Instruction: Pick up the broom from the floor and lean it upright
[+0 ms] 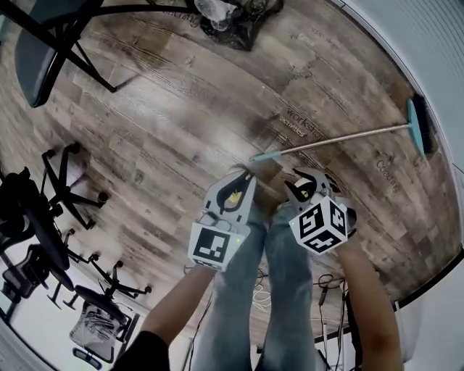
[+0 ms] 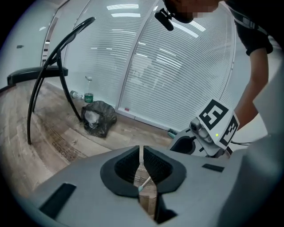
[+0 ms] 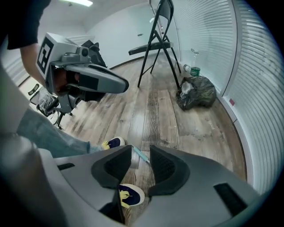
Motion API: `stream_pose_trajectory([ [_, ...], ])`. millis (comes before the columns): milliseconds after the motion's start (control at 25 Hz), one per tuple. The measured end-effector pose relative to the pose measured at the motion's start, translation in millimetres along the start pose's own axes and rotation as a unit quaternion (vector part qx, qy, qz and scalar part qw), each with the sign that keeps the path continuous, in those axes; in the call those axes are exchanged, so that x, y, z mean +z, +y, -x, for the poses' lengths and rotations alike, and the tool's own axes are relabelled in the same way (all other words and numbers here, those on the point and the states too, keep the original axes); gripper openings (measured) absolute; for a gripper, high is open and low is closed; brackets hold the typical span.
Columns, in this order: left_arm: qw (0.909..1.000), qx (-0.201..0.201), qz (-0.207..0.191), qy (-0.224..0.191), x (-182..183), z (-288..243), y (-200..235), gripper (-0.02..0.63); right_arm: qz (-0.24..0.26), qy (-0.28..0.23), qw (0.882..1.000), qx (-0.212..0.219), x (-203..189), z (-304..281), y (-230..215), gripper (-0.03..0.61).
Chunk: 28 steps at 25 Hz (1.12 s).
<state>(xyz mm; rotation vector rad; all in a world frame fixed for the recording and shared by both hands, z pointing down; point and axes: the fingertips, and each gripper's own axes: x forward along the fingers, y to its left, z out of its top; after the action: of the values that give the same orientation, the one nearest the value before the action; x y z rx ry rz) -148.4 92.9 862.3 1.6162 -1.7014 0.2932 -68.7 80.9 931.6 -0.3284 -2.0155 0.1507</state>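
The broom [image 1: 341, 139] lies flat on the wooden floor, its teal head [image 1: 416, 127] near the wall at the right and the teal end of its handle [image 1: 259, 156] just ahead of my feet. My left gripper [image 1: 244, 174] hangs above that handle end, shut with nothing between its jaws [image 2: 141, 153]; the handle tip [image 2: 144, 182] shows below them. My right gripper [image 1: 310, 176] is beside it, open and empty [image 3: 141, 159], with the teal handle end [image 3: 140, 154] on the floor in line with its gap, not touched.
A black rubbish bag [image 1: 239, 22] and bottles [image 2: 88, 97] sit by the blinds. A folding chair [image 1: 51, 51] stands at the far left, office chairs [image 1: 51, 210] nearer left. My shoes [image 3: 130, 195] are under the right gripper. Cables [image 1: 262, 290] lie behind my legs.
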Motion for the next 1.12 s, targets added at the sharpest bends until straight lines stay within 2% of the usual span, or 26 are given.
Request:
stream_pose_trajectory([
  [560,0.9997,0.007,0.02,0.015,-110.3,-77.3,60.6,0.023,0.038,0.052,0.998,0.02,-73.7,-137.7,-17.0,0.141],
  [960,0.999,0.01,0.035,0.026,-162.2,-104.1,86.3,0.023,0.093,0.103,0.99,0.033,-117.0,-203.9,-15.8,0.156],
  [1120,0.9972,0.03,0.057,0.036,-176.9,-107.2,95.5,0.023,0.095,0.109,0.989,0.025,-126.3,-216.0,-16.7,0.157],
])
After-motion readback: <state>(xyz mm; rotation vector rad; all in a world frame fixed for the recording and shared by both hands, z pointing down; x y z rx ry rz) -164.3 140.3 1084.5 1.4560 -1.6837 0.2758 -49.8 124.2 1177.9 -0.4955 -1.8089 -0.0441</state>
